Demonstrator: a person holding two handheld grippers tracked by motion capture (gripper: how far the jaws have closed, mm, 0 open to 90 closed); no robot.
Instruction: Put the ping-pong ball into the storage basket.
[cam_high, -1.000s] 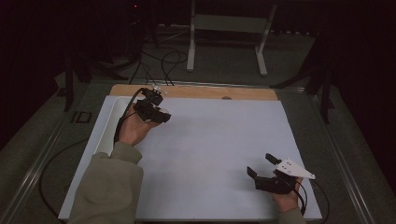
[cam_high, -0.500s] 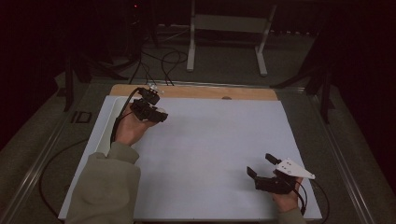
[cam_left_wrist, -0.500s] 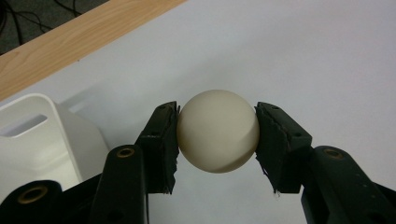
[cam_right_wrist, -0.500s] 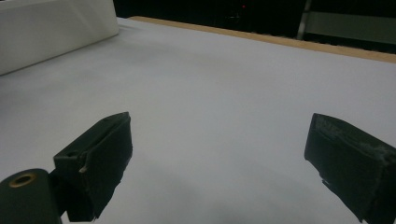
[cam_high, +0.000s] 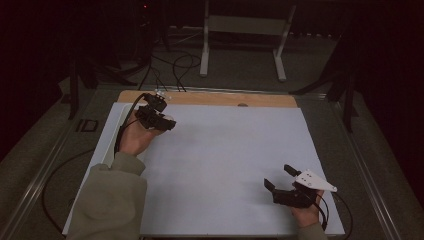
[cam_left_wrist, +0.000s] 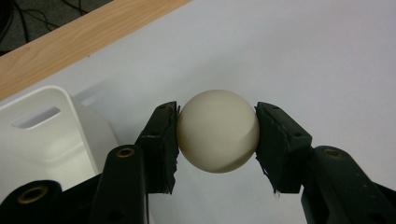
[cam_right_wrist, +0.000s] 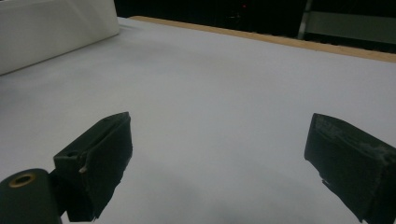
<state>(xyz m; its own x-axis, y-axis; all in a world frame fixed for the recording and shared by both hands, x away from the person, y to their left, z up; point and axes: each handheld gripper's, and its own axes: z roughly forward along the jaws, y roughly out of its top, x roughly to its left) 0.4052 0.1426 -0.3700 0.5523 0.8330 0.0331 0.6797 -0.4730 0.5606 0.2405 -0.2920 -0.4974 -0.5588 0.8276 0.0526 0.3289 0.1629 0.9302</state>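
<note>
Between left tool (cam_left_wrist: 217, 140) pads: cream ball (cam_left_wrist: 218, 131).

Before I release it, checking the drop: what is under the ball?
Under the ball, held by the left hand-held gripper, lies white sheet; the spot directly below is covered. A white bin sits beside.

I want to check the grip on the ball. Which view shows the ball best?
The left gripper view: the cream ball sits large and sharp between the left gripper jaws, both pads touching it. In the high view the left gripper hides it.
</note>
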